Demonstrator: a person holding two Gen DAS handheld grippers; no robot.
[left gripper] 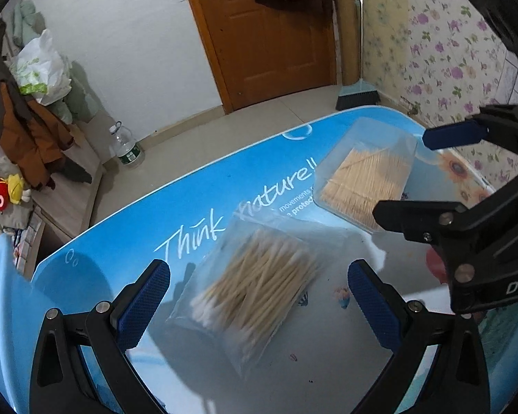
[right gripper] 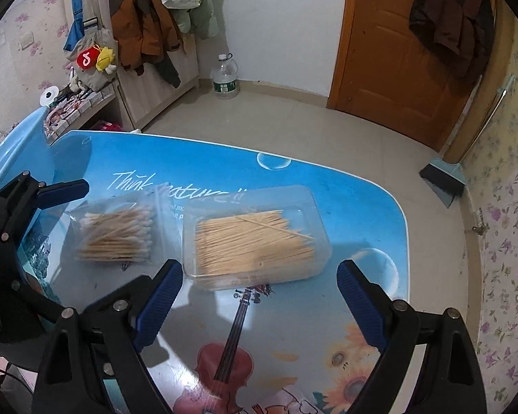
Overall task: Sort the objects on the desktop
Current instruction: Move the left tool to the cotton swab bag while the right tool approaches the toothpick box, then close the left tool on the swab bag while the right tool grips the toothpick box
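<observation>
Hovering wide open and empty, the left gripper (left gripper: 259, 296) frames the bag of cotton swabs (left gripper: 255, 286) mid-table (left gripper: 121, 241), while the right gripper (right gripper: 260, 296), equally spread with nothing held, faces the clear toothpick box (right gripper: 255, 238) nearer the table's far right corner. Approach step, likely; next, descend and close.

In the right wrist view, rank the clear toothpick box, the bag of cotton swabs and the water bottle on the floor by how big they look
1. toothpick box, largest.
2. bag of cotton swabs, somewhat smaller.
3. water bottle, smallest, though it stands much farther from the camera, so its true size is unsure.
</observation>
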